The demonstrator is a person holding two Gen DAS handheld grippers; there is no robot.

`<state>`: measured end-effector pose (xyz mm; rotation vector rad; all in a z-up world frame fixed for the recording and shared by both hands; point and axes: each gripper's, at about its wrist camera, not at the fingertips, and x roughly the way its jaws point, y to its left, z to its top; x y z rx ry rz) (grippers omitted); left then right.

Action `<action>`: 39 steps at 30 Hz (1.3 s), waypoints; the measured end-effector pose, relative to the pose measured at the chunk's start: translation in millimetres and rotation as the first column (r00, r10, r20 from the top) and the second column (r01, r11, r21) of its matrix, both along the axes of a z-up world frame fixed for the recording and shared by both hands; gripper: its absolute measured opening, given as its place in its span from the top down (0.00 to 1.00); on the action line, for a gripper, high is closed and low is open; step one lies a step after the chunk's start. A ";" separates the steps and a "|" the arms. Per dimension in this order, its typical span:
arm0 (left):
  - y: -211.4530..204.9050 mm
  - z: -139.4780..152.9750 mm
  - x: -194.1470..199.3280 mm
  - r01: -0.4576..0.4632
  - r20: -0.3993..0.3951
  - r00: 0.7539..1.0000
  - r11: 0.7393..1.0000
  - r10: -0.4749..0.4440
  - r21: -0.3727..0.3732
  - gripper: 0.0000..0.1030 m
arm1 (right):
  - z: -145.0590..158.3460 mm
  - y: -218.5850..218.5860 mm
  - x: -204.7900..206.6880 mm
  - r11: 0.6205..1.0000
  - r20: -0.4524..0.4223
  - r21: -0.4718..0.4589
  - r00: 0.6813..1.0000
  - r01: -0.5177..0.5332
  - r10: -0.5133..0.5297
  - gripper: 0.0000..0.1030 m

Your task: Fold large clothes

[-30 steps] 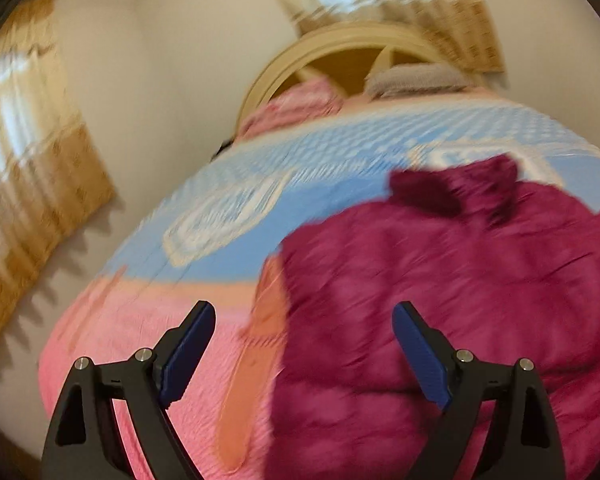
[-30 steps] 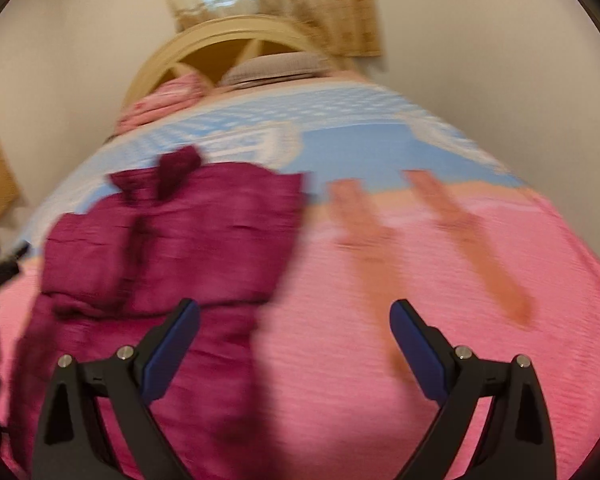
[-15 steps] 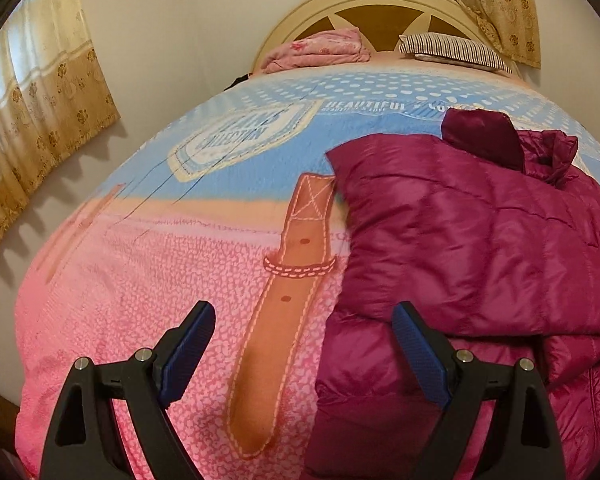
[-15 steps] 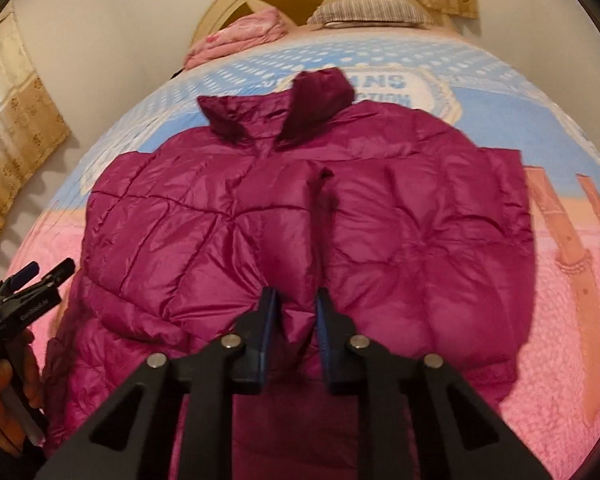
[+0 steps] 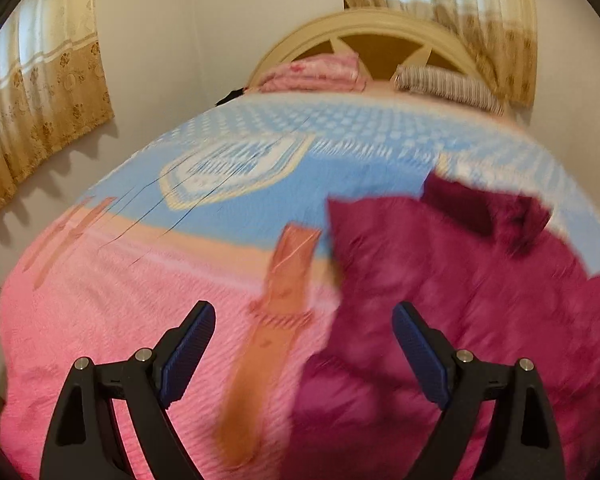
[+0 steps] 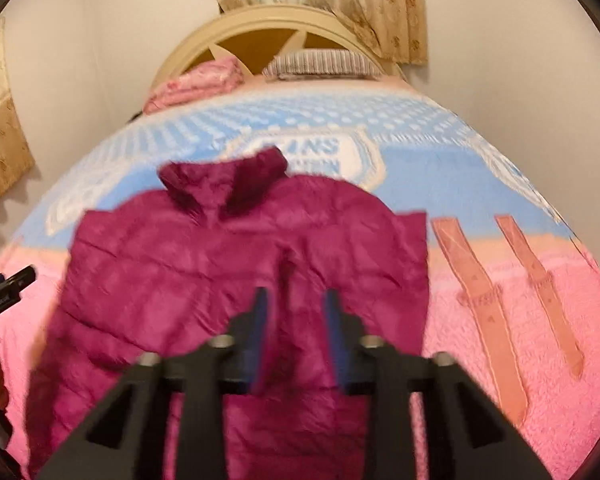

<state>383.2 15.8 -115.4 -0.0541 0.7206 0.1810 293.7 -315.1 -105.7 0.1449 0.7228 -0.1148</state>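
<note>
A magenta quilted puffer jacket (image 6: 236,280) lies on the bed with its collar toward the headboard and its sleeves folded in over the body. In the left wrist view the jacket (image 5: 460,300) fills the right side, blurred. My left gripper (image 5: 303,344) is open and empty, raised over the bedspread with its right finger above the jacket's left edge. My right gripper (image 6: 294,320) is partly open, a narrow gap between its blue pads, raised over the jacket's lower middle, holding nothing. The left gripper also shows at the left edge of the right wrist view (image 6: 4,284).
The bed carries a pink and blue bedspread (image 5: 120,320) with orange strap prints (image 6: 484,308). A folded pink blanket (image 6: 196,84) and a striped pillow (image 6: 324,64) lie by the cream headboard (image 5: 372,28). Curtains (image 5: 40,80) hang on the left wall.
My right gripper has opened from nearly shut to a narrow gap and pulled back from the jacket's middle. The left wrist view has shifted and blurred; the left gripper stays open.
</note>
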 end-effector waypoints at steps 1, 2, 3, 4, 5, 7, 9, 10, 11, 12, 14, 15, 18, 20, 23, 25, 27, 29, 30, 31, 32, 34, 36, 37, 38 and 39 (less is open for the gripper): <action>-5.6 4.8 5.4 0.012 0.004 1.000 1.000 -0.012 -0.020 0.12 | 3.4 3.8 4.9 1.000 0.007 0.012 1.000 -0.014 0.014 0.76; -11.5 8.2 12.0 0.022 0.005 1.000 0.999 -0.021 -0.043 0.12 | 4.2 7.9 12.1 0.999 0.001 0.022 1.000 -0.024 0.024 0.76; -16.9 9.4 19.6 0.034 0.006 0.999 0.997 -0.034 -0.070 0.12 | 2.2 11.1 19.0 0.999 -0.008 0.030 1.000 -0.028 0.029 0.76; -21.1 9.0 27.9 0.046 0.001 0.999 0.994 -0.046 -0.095 0.12 | -0.5 12.6 26.5 0.999 -0.016 0.034 1.000 -0.025 0.026 0.76; -26.3 7.6 34.9 0.048 -0.007 0.999 0.993 -0.049 -0.106 0.12 | -4.6 14.1 33.8 1.000 -0.021 0.027 1.000 -0.013 0.013 0.76; -37.5 -1.3 53.9 0.041 -0.029 0.999 0.995 -0.044 -0.086 0.12 | -12.5 14.2 41.6 1.000 -0.019 0.022 1.000 0.016 -0.016 0.76; -45.4 -15.1 67.2 0.033 -0.049 0.998 0.998 -0.036 -0.052 0.12 | -19.9 11.5 51.7 0.998 -0.018 0.054 1.000 0.019 -0.018 0.76; -48.1 -25.6 74.9 0.018 -0.071 0.997 1.000 -0.019 -0.015 0.12 | -21.6 10.8 55.5 0.998 -0.019 0.055 1.000 0.023 -0.022 0.76; -49.5 -35.5 81.9 0.006 -0.090 0.996 1.000 -0.005 0.011 0.12 | -25.1 9.7 60.2 0.998 -0.026 0.054 0.999 0.029 -0.027 0.76; -48.0 -45.2 86.9 -0.001 -0.100 0.995 0.999 0.005 0.037 0.12 | -29.2 9.2 66.5 0.998 -0.033 0.063 0.999 0.021 -0.019 0.76; -45.8 -63.7 94.8 -0.008 -0.126 0.992 0.998 0.017 0.068 0.12 | -36.8 10.4 76.9 0.998 -0.045 0.059 0.999 0.011 -0.009 0.76; -43.5 -73.3 98.2 -0.013 -0.146 0.989 0.997 0.023 0.075 0.12 | -42.5 12.0 80.0 0.999 -0.058 0.051 0.998 0.011 -0.008 0.76; -35.4 -92.5 101.5 -0.013 -0.174 0.985 0.999 0.019 0.036 0.10 | -66.0 13.3 85.8 0.999 -0.095 0.048 0.995 -0.002 0.006 0.76; -34.5 -97.4 101.4 -0.011 -0.181 0.983 1.000 0.014 0.019 0.09 | -75.7 16.2 82.6 0.999 -0.087 0.031 0.996 -0.012 0.014 0.76; -36.8 -99.0 101.0 -0.021 -0.183 0.983 0.999 0.027 0.038 0.06 | -80.3 15.9 79.9 0.999 -0.076 0.031 0.997 -0.008 0.010 0.76; -35.4 -99.5 101.5 -0.025 -0.186 0.982 0.999 0.030 0.030 0.04 | -81.7 14.2 79.3 0.999 -0.075 0.038 0.997 -0.006 0.009 0.76; -34.6 -100.8 101.3 -0.030 -0.188 0.982 0.999 0.033 0.021 0.03 | -83.3 13.4 79.7 0.999 -0.074 0.044 0.997 -0.002 0.005 0.77; -30.9 -101.9 101.1 -0.032 -0.189 0.981 0.999 0.033 0.008 0.03 | -83.9 13.8 79.7 0.999 -0.074 0.040 0.997 -0.001 0.004 0.77; -29.6 -102.2 100.4 -0.032 -0.189 0.981 0.999 0.032 0.002 0.03 | -84.0 14.6 79.5 0.999 -0.075 0.033 0.997 0.000 0.002 0.77; -29.5 -103.1 100.2 -0.033 -0.190 0.981 0.999 0.032 -0.002 0.03 | -84.2 15.0 81.4 1.000 -0.076 0.029 0.997 0.001 0.001 0.77; -29.5 -103.5 100.8 -0.033 -0.192 0.981 0.999 0.032 -0.006 0.03 | -84.1 15.3 81.9 1.000 -0.078 0.025 0.997 0.002 0.000 0.77; -30.8 -104.2 101.6 -0.036 -0.194 0.980 0.999 0.033 -0.010 0.02 | -84.6 15.9 82.3 1.000 -0.079 0.020 0.997 0.002 -0.001 0.77; -31.2 -104.3 101.8 -0.038 -0.195 0.980 0.999 0.036 -0.008 0.01 | -84.6 17.2 82.9 1.000 -0.081 0.011 0.997 0.003 -0.002 0.77; -31.6 -104.1 102.7 -0.039 -0.195 0.980 0.999 0.036 -0.008 0.01 | -84.8 18.2 83.1 1.000 -0.081 0.007 0.997 0.003 -0.003 0.77; -31.1 -104.1 102.6 -0.039 -0.195 0.980 0.999 0.036 -0.009 0.01 | -85.0 18.9 83.4 1.000 -0.081 0.005 0.997 0.003 -0.003 0.77; -31.6 -104.0 102.0 -0.039 -0.195 0.980 0.999 0.036 -0.012 0.01 | -85.2 18.9 83.4 1.000 -0.081 0.004 0.997 0.003 -0.003 0.77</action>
